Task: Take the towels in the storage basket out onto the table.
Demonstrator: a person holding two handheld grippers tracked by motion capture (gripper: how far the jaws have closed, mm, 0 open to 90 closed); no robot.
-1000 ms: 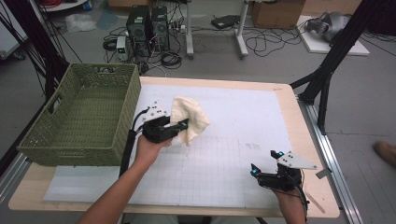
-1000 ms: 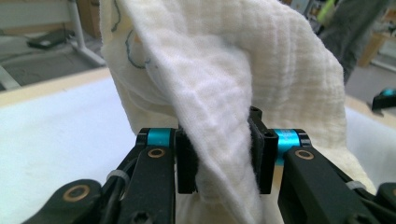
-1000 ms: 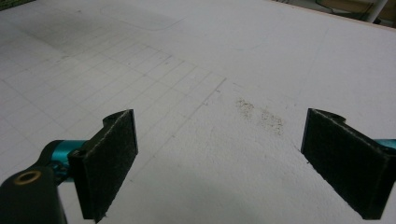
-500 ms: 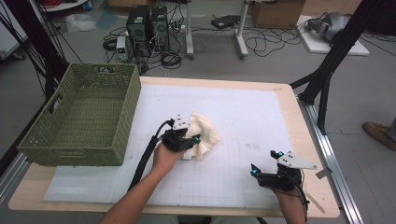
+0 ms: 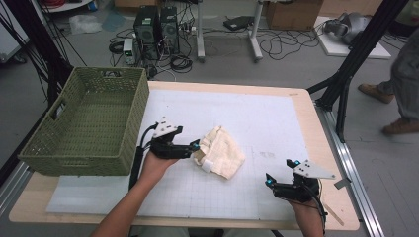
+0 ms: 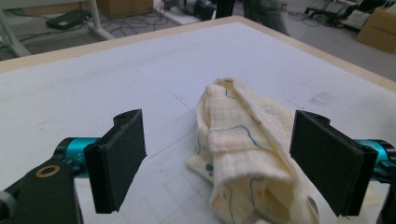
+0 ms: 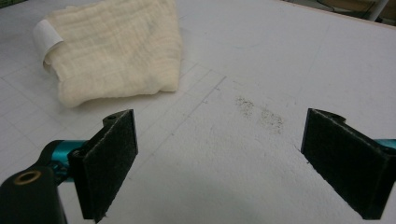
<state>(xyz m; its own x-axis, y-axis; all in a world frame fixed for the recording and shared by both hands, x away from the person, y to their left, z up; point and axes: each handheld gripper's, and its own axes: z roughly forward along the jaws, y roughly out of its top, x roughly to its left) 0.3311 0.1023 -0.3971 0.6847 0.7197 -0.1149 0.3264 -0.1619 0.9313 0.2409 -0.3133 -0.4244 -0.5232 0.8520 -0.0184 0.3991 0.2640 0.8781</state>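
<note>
Setting: a robotics or recording lab. The surface (image 5: pixel 306 106) is a wooden board covered by a white gridded mat (image 5: pixel 257 128) and mounted on metal rails (image 5: pixel 353 163). At 12 o'clock, two computer towers (image 5: pixel 158 24) stand on the grey concrete floor (image 5: pixel 291 64) among loose cables (image 5: pixel 276 47). Black tripod legs (image 5: pixel 346 74) rise at 2 o'clock. Cardboard boxes (image 5: pixel 291 12) sit at 1 o'clock.
</note>
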